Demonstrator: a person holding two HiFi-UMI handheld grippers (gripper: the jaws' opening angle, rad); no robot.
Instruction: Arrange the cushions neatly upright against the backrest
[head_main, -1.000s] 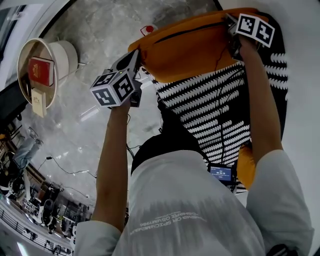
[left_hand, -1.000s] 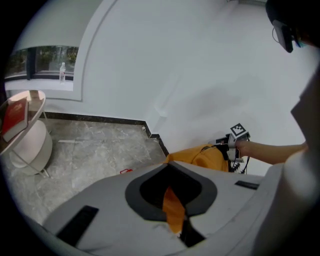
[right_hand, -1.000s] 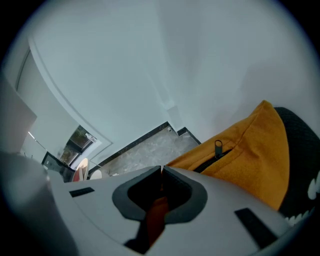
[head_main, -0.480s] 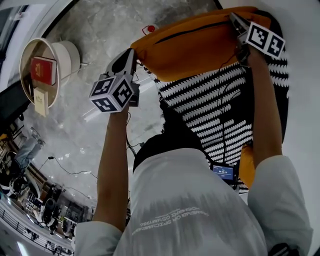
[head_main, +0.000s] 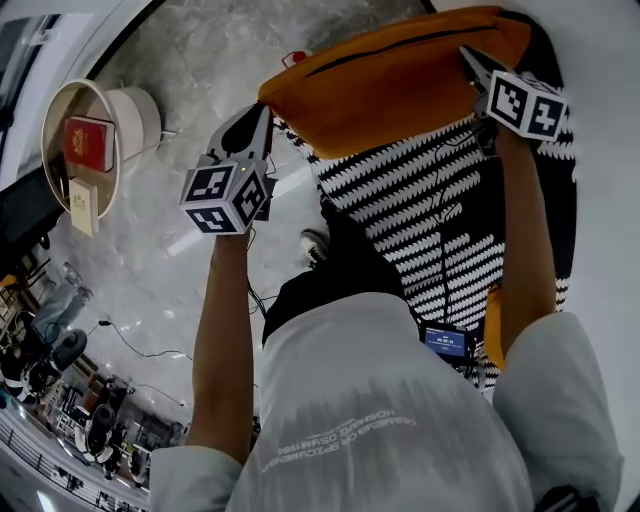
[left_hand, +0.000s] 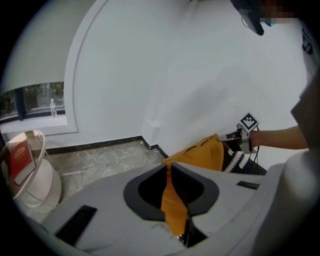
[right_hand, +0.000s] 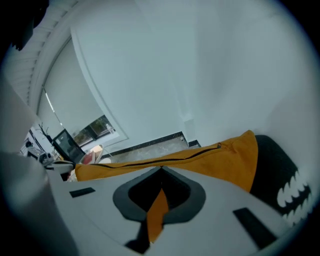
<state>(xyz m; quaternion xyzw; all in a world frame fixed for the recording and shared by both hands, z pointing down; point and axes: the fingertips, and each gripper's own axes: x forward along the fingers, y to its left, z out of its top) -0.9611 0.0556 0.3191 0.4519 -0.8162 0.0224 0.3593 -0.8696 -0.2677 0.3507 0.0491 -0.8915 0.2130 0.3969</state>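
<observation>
orange cushion (head_main: 390, 85) hangs in the air, stretched long-wise between both tools above a black-and-white patterned fabric (head_main: 440, 220). we find no backrest in any view.

left tongs (head_main: 262, 108) pinch a fold of orange cloth at one corner. their jaws have just been opening a little, yet the fold sits pressed between the pads. right tongs (head_main: 468, 58) are fully together on a thin tab of the same cloth at the other corner.

we judge the cushion light and soft. the cover likely slides over the filling, so a corner pinch may slip; a deeper bite along the seam seems safer.

head view gives the full span and the zipper (head_main: 400, 50), but not the pads. each gripper view shows the cloth in its own jaws. only the left gripper view shows the window (left_hand: 35, 100).
</observation>
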